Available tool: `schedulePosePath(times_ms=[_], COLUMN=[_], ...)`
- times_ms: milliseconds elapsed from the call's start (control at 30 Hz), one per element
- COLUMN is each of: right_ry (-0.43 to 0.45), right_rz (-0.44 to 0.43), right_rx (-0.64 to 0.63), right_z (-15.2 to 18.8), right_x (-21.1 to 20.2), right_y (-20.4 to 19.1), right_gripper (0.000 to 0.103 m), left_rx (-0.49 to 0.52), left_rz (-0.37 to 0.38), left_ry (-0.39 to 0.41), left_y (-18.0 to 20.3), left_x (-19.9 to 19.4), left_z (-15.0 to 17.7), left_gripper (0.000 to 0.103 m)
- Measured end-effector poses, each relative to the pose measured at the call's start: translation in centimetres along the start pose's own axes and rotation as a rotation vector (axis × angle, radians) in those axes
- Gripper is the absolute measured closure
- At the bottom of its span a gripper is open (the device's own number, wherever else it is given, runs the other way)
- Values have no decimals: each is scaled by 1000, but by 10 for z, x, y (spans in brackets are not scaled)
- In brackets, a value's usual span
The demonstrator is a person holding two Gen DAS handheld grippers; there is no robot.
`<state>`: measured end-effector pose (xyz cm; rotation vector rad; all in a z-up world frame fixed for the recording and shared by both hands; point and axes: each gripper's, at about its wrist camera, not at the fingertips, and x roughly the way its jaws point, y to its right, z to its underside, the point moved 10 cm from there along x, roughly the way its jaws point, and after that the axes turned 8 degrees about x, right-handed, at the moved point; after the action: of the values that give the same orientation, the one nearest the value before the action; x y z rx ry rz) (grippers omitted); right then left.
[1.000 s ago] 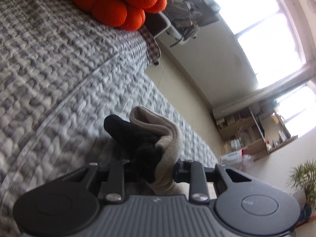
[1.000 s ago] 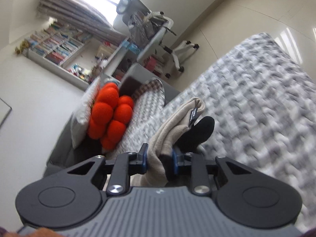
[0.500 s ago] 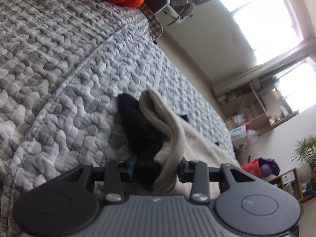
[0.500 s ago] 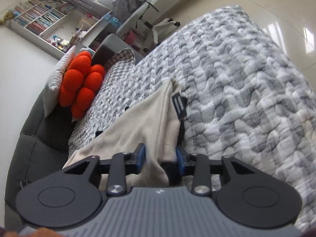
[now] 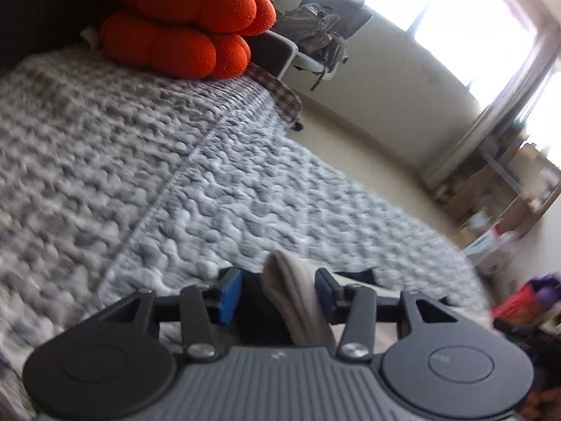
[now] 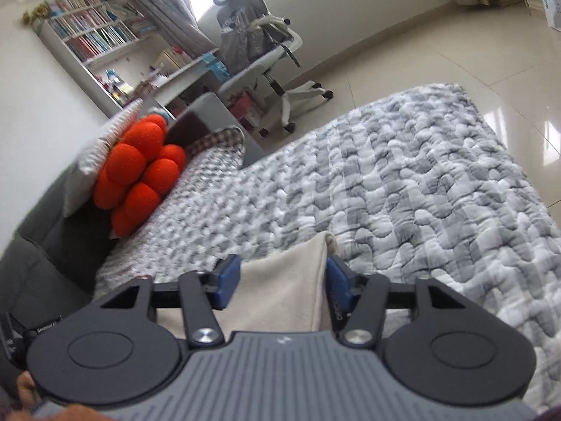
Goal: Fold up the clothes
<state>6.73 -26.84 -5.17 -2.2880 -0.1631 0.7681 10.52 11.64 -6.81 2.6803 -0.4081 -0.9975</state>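
Both my grippers, left and right, released, straddle a beige garment lying on the bed; fold stage unclear.

Both wrist cameras sit low over the quilt, facing forward; each view shares the orange cushion.

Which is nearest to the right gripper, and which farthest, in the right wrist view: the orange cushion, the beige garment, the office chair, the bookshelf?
1. beige garment, between the right gripper's fingers.
2. orange cushion, left, on the sofa.
3. office chair, centre, beyond the sofa.
4. bookshelf, upper left, against the wall.
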Motion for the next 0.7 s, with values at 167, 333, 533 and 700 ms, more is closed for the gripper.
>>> schedulePosePath(times_ms=[167,333,533,700], right_ry=[72,178,203,152], right_rz=[51,72,127,197], right_rx=[-79,-167,-195,-215], right_z=[3,1,-4,7], right_x=[-4,-15,3,22], right_y=[0,-9,0,16], right_gripper=[88,94,96,96], left_rx=[60,75,126,196], left_rz=[-32,-40,-97,-166], left_ry=[54,163,185,114], left_y=[1,4,6,0], left_x=[-7,-24,-3,26], left_z=[-3,-14,-23,-11], left_gripper=[92,96,96,96])
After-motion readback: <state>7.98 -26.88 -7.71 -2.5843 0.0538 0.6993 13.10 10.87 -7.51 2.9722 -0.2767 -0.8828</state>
